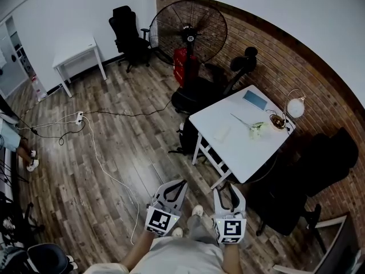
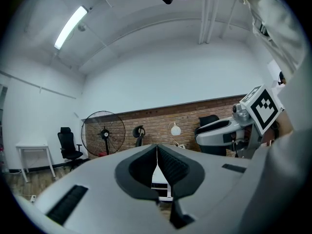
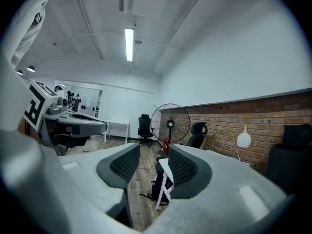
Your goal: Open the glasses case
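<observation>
Brick wall (image 1: 285,56), one fan (image 1: 188,30); left hand-held gripper (image 2: 157,147) together, right hand-held gripper (image 3: 153,150) apart (empty).

Left tongs (image 1: 175,184) and right tongs (image 1: 228,189) near white table (image 1: 240,154)

The person wears a pale grey shirt (image 1: 182,260) and white shoes (image 1: 197,211). The light-grey left gripper (image 1: 178,185) and right gripper (image 1: 230,192) have black ribbed pads (image 2: 173,167) and black-and-white marker cubes (image 1: 160,221).

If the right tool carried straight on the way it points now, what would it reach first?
The right tool, open and empty, would most likely meet the near edge of the white rectangular table first; the way up to it looks free, though depth is unclear.
</observation>
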`<state>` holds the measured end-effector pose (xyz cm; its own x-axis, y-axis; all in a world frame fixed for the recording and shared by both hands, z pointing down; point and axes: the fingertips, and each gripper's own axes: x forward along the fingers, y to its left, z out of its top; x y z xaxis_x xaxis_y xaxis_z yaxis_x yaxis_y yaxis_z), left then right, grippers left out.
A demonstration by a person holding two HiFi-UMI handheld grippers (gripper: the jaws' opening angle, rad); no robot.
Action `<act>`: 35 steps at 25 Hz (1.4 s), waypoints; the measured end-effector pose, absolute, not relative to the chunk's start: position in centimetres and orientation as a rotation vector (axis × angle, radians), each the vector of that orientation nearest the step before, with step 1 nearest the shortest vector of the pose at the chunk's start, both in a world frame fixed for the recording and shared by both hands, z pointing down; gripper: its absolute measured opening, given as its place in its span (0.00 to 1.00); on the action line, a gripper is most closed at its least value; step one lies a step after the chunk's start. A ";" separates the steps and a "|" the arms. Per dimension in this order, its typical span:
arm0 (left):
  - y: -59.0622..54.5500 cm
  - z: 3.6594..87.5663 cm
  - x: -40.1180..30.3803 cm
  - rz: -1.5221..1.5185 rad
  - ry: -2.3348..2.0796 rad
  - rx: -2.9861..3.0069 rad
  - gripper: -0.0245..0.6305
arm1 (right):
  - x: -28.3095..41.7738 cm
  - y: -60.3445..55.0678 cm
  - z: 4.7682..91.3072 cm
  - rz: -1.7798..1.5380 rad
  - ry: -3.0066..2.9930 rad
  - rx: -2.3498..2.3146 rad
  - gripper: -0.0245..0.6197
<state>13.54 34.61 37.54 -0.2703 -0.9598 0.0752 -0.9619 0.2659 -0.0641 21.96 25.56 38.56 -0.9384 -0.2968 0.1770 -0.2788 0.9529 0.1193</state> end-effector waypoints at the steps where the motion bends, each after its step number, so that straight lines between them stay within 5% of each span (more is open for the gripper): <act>1: 34.4 37.5 13.2 0.167 -2.490 1.887 0.05 | 21.6 25.4 38.6 -0.137 -2.914 0.425 0.33; 35: 17.6 36.4 2.3 0.221 -2.642 1.604 0.05 | 9.0 6.1 38.1 -0.060 -2.968 0.180 0.33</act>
<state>2.29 17.60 36.39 -0.4637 -0.8791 0.1106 -0.8852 0.4544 -0.0993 8.97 6.09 38.11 -0.9787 -0.1232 0.1640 -0.1165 0.9919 0.0500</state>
